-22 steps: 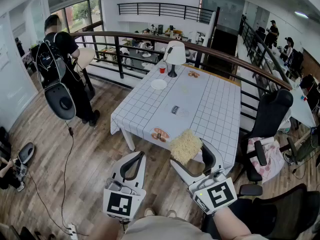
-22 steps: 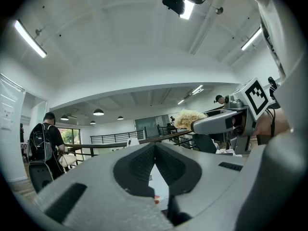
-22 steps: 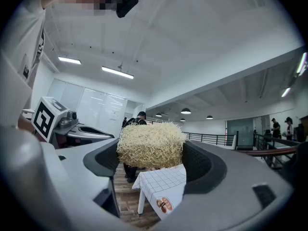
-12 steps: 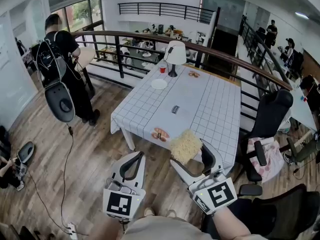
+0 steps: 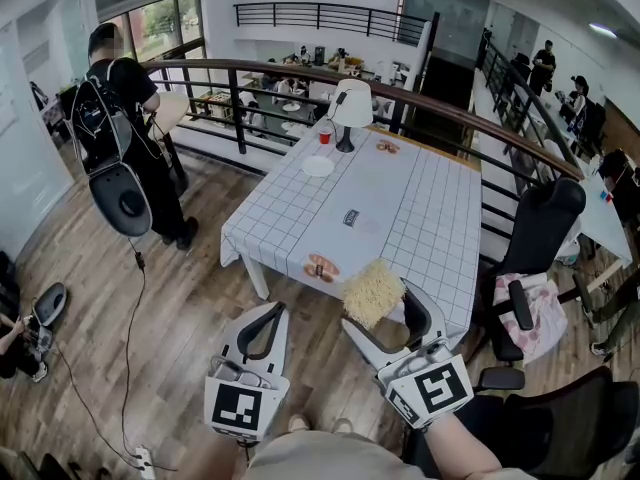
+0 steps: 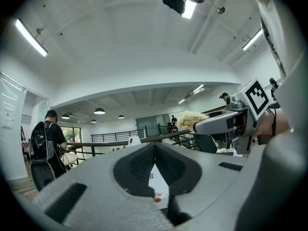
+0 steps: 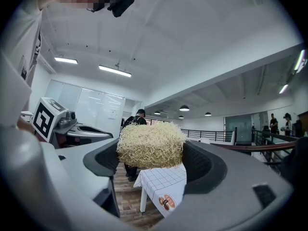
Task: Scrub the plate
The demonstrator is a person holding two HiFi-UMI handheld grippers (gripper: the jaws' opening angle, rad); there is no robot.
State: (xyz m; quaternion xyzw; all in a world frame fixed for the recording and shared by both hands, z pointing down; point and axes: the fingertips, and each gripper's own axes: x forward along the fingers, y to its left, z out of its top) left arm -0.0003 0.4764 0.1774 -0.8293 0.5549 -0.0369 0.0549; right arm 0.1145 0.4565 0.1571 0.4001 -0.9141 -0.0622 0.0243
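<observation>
Plainly, the right gripper [image 5: 378, 306] is clamped on a straw-coloured fibrous scrubbing pad [image 7: 151, 145], and the left gripper [image 5: 270, 320] is closed on nothing. Straight ahead stands the white grid-patterned table [image 5: 400, 218]. The round white plate [image 5: 318, 168] lies at its far-left end, well apart from both.

Straw-yellow scrubber [image 5: 372, 293], white tablecloth [image 5: 400, 208] gridded in thin dark lines, orange-brown print on the plate [image 5: 321, 268], red cup [image 5: 324, 139], white-shaded lamp [image 5: 350, 108] on black

Bright even light from ceiling strip lights [image 7: 114, 70] and windows [image 5: 165, 28], soft shadows, strong fisheye bending, black corners in gripper views
</observation>
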